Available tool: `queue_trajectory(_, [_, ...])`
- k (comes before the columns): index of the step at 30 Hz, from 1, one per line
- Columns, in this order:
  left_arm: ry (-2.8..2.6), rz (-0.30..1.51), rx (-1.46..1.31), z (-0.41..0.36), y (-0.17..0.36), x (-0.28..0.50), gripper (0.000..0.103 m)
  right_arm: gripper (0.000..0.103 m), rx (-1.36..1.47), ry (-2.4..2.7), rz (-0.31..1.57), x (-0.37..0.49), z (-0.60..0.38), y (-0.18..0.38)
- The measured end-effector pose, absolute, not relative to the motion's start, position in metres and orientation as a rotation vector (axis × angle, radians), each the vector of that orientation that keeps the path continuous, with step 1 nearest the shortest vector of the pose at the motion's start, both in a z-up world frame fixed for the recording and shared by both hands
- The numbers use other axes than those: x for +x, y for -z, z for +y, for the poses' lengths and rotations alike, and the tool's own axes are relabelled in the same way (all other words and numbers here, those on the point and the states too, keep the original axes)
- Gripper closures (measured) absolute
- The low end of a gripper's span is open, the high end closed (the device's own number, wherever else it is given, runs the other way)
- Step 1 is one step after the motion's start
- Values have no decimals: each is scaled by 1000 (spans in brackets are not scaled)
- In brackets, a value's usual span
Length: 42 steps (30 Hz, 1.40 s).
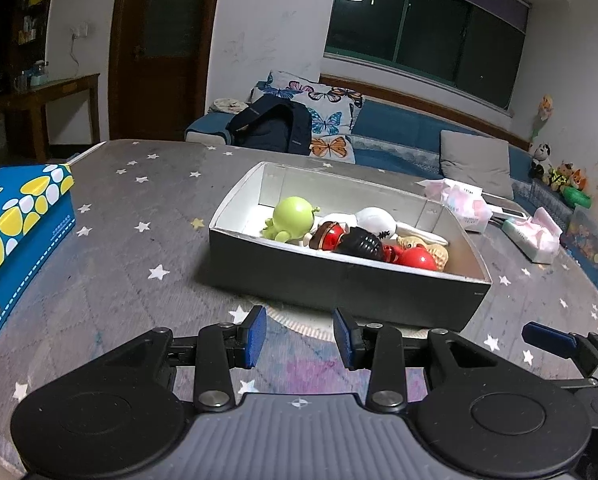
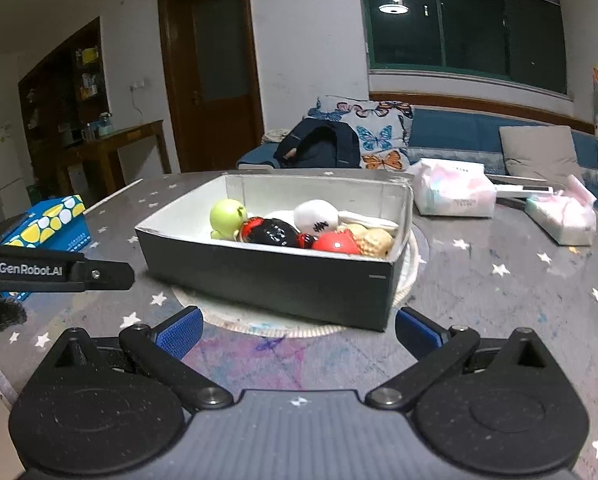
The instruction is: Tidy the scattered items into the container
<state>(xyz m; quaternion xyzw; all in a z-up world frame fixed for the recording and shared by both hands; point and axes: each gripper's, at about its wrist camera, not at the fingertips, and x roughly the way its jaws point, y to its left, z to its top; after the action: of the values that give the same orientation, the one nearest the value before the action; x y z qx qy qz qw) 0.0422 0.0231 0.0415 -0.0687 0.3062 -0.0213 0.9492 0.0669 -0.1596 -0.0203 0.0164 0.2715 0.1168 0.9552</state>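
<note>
Left wrist view: a blue tissue box sits at the table's left edge, toys fill the box mid-table, and tissue packs lie right. Left gripper and right gripper are spread, empty.

bare tabletop before box, tissue carton left, packs right

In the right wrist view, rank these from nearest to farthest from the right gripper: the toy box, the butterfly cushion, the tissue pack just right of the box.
From the right gripper:
1. Toy box, straight ahead on the table, just beyond the fingertips.
2. Tissue pack, ahead to the right, past the box's far corner.
3. Butterfly cushion, on the sofa behind the table.
</note>
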Motion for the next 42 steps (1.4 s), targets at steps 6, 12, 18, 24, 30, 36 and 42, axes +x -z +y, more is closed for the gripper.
queue_trajectory(6, [6,624,-117,18,-37,37,64,0,54,-215,566,63,-166,26])
queue_trajectory(12, [-5,629,-87,12,-34,37,64,0,45,-195,575,62,-166,26])
queue_trajectory(18, [-20,623,-41,6,-32,40,64,0,34,-201,583,64,-161,27])
queue_trajectory(24, [-31,625,-17,5,-30,46,64,0,28,-203,598,70,-157,30])
queue_trajectory(30, [-36,628,-8,6,-27,53,64,0,28,-211,612,77,-152,32])
queue_trajectory(36, [-42,633,2,5,-26,60,64,0,22,-217,627,84,-148,34])
queue_trajectory(42, [-46,643,10,5,-24,67,64,0,26,-216,643,92,-146,37])
